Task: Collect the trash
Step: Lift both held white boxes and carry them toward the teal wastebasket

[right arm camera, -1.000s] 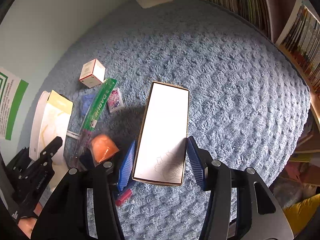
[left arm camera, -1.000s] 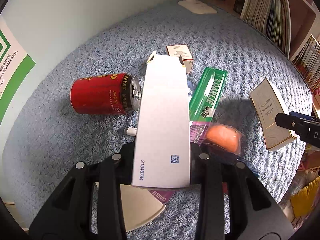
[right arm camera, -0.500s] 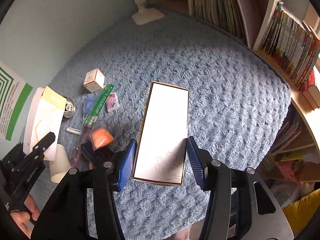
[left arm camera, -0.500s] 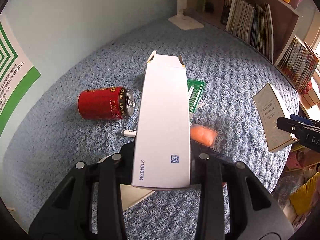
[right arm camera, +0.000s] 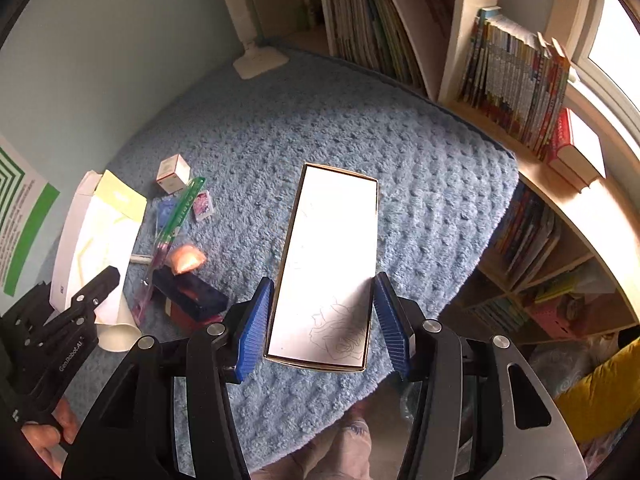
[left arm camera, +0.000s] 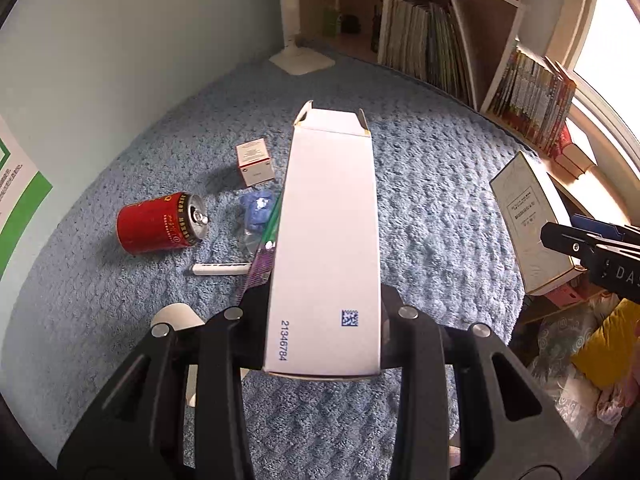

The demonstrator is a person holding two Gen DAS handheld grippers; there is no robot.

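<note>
Left gripper (left arm camera: 324, 312) clamped on tall white carton (left arm camera: 328, 240); right gripper (right arm camera: 322, 320) clamped on flat gold-edged box (right arm camera: 330, 264); both held above blue rug (right arm camera: 400, 168). Judgement: keep both grips firm and level, carrying the boxes off without brushing red can (left arm camera: 160, 224), left of the carton.
</note>
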